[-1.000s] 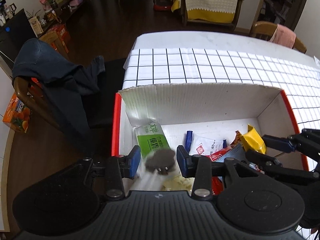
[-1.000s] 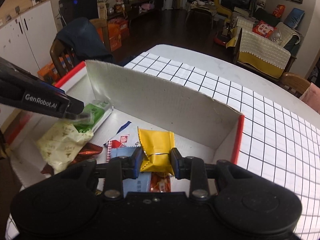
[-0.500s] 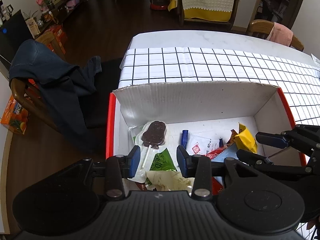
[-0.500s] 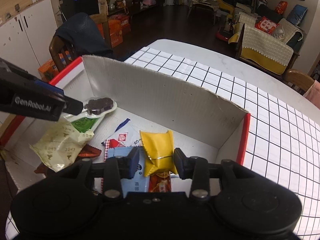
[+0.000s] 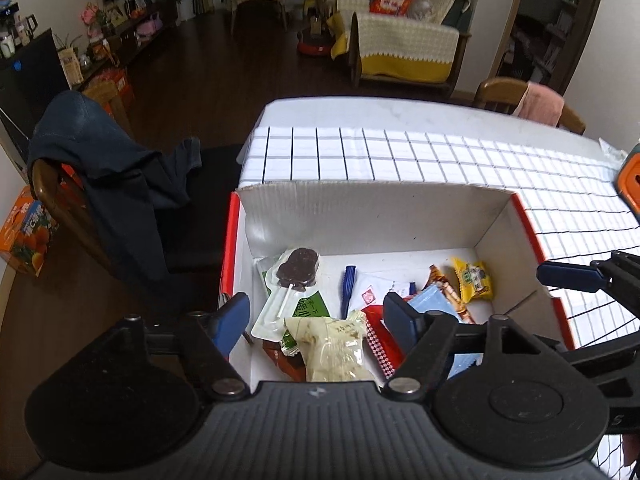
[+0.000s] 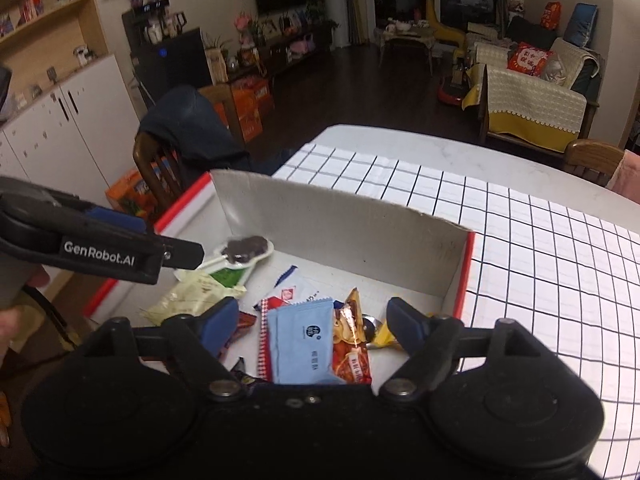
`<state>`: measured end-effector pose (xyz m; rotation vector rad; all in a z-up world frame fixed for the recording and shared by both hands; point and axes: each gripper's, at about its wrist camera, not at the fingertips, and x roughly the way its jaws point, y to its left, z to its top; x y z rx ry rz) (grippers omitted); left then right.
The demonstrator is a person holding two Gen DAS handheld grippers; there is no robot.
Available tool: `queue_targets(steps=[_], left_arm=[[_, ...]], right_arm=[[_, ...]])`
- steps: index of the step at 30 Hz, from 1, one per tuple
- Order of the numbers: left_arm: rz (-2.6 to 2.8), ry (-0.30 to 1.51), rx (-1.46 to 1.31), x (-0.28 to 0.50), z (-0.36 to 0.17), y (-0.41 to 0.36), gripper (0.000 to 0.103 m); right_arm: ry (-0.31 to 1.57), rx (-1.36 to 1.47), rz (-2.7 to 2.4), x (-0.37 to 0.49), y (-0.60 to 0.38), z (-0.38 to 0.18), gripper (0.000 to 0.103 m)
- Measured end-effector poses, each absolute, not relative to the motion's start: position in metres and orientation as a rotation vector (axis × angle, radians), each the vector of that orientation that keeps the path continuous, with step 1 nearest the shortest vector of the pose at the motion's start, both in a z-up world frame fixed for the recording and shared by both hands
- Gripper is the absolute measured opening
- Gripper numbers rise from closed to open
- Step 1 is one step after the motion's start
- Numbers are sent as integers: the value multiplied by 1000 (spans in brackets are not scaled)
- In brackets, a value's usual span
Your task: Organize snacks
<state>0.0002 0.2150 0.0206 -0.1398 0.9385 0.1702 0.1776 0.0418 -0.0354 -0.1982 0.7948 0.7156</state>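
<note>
Both tongs: the left tongs (image 5: 316, 316) and the right tongs (image 6: 310, 326) are spread wide and carry nothing; each hangs above the near edge of the box (image 5: 372, 216).
Box: white card with red rims, standing on the table (image 5: 440, 156) at its near-left corner, open at the top.
Snacks in box: all the packets in view lie on the box floor; none shows on the checked cloth.
Left corner: a chocolate lolly (image 5: 298, 270) in its clear wrapper lies on top of a green packet (image 5: 310, 306), with a pale packet (image 5: 334, 346) partly over the green one's near end.
Middle: a white sachet (image 5: 370, 290) with a blue strip beside it, a blue packet (image 6: 302, 340), and a red-checked one tucked under its left edge.
Right side: a yellow packet (image 5: 472, 280) lies near the right wall, just beside an orange packet (image 6: 350, 344).
Done, as a judgement: gathering looks finished, since the lolly and yellow packet rest free of either tool.
Left to do, as a judgement: the pile is loose and overlapping; if neat rows or sorting by kind is wanted, that is not yet begun. Whether more snacks wait out of view, I cannot tell.
</note>
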Motion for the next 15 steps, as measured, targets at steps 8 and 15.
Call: queue_targets(steps=[8, 15], left_arm=[[152, 835, -107, -32, 43, 200, 79], [123, 762, -130, -60, 57, 193, 84]], right_arm=[[743, -113, 710, 155, 23, -16, 95], [687, -44, 699, 134, 8, -1, 103]])
